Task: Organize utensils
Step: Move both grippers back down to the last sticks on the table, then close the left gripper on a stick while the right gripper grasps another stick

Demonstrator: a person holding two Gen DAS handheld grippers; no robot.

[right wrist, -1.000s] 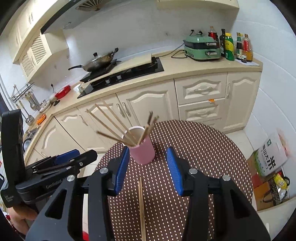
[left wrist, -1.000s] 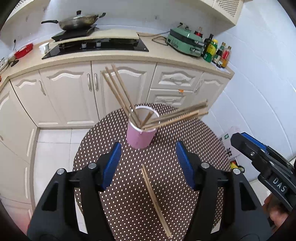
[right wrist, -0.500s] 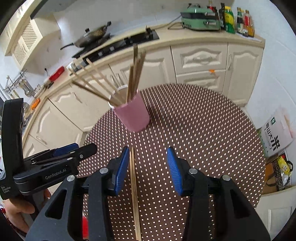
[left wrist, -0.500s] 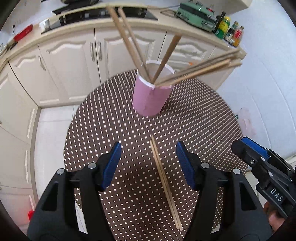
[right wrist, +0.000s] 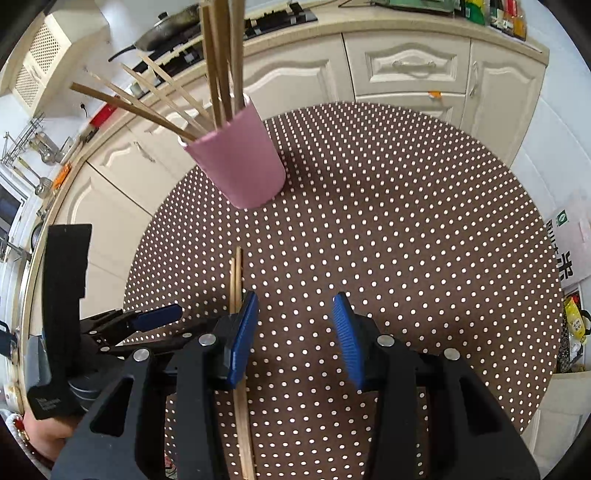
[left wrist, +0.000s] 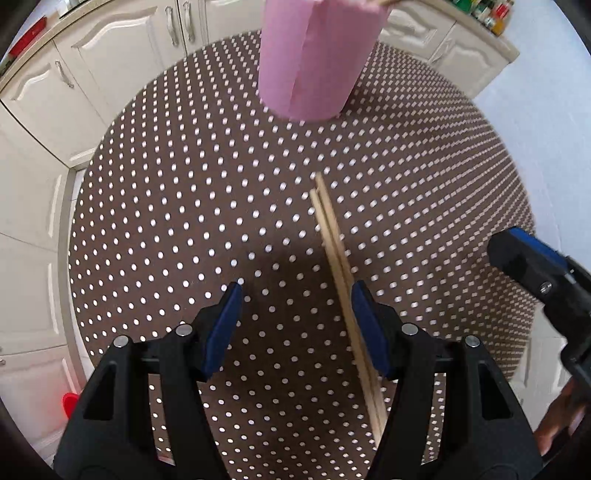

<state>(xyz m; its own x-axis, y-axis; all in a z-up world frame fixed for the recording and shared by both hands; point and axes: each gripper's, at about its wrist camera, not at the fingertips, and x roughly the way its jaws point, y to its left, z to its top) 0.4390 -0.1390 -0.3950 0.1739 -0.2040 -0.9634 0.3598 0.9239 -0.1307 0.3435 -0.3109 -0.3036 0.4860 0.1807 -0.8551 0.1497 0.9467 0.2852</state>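
A pink cup [left wrist: 314, 55] [right wrist: 240, 158] holding several wooden chopsticks [right wrist: 218, 62] stands on the round brown polka-dot table [left wrist: 184, 184] [right wrist: 406, 221]. A pair of wooden chopsticks [left wrist: 338, 254] [right wrist: 235, 277] lies flat on the cloth in front of the cup. My left gripper [left wrist: 297, 317] hangs open low over the table, the pair running just inside its right finger. My right gripper [right wrist: 293, 332] is open too, with only cloth between its fingers; the pair passes under its left finger. Each gripper shows at the edge of the other's view.
Cream kitchen cabinets [right wrist: 406, 70] curve behind the table, with a stove and wok [right wrist: 162, 33] on the counter and bottles [right wrist: 495, 14] at the far right. A printed bag [right wrist: 569, 258] sits on the floor to the right of the table. A hand [right wrist: 44, 435] grips the left tool.
Both grippers have dropped toward the table and tilted further down. The cup and lying chopsticks now look much closer. Neither gripper's opening has changed.
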